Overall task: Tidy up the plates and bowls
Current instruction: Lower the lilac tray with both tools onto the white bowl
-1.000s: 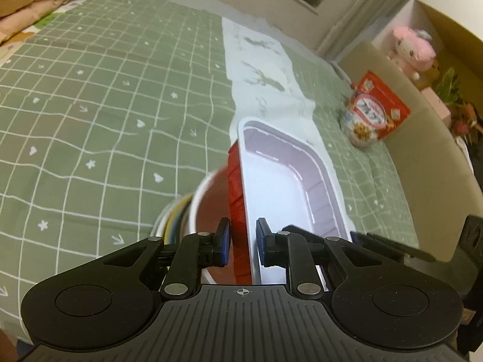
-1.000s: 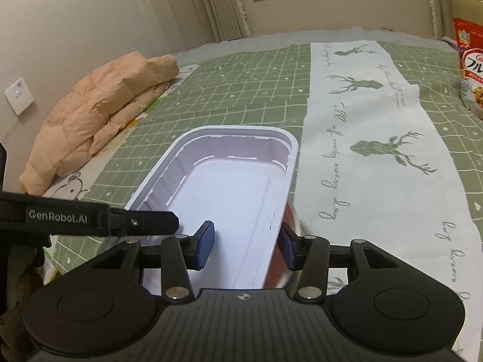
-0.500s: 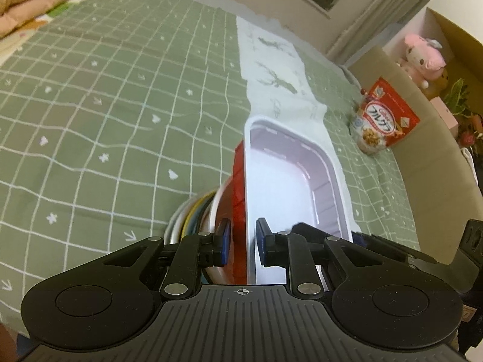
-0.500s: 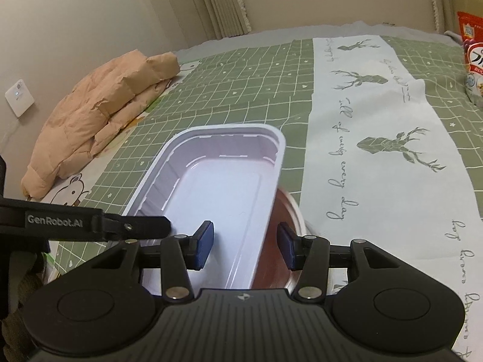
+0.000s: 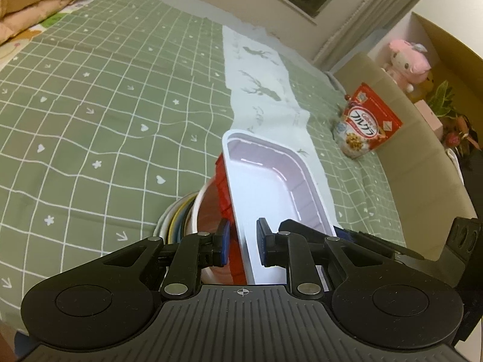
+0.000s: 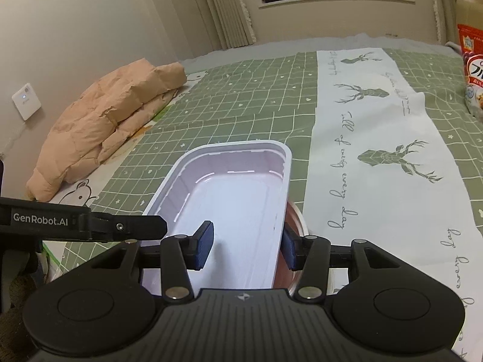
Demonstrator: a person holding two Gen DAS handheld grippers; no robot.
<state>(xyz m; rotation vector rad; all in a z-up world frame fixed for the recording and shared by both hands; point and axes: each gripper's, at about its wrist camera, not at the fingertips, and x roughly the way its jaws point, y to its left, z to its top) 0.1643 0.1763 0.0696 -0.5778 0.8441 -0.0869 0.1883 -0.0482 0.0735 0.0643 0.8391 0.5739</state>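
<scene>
A rectangular container [image 5: 271, 187], white inside and red outside, hangs tilted over a white bowl with a brown inside [image 5: 208, 208]. The bowl sits on a stack of plates [image 5: 178, 214] with yellow and blue rims. My left gripper [image 5: 243, 241] is shut on the container's left wall, one blue pad on each side. In the right wrist view the container [image 6: 235, 199] fills the middle. My right gripper [image 6: 247, 246] straddles its right wall. The outer pad is at the wall and the inner pad stands apart inside, so it is open. The bowl [image 6: 294, 217] peeks out beneath.
All of this is on a green checked bedcover [image 5: 90, 105] crossed by a white runner with deer prints [image 6: 377, 150]. A folded peach quilt [image 6: 105, 129] lies at the far left and a red cereal bag [image 5: 365, 123] at the right. A pink plush toy [image 5: 407, 63] sits beyond a beige padded edge.
In the right wrist view the brown bowl now shows more from under the container's right side. Both grippers keep their hold and spread unchanged.
</scene>
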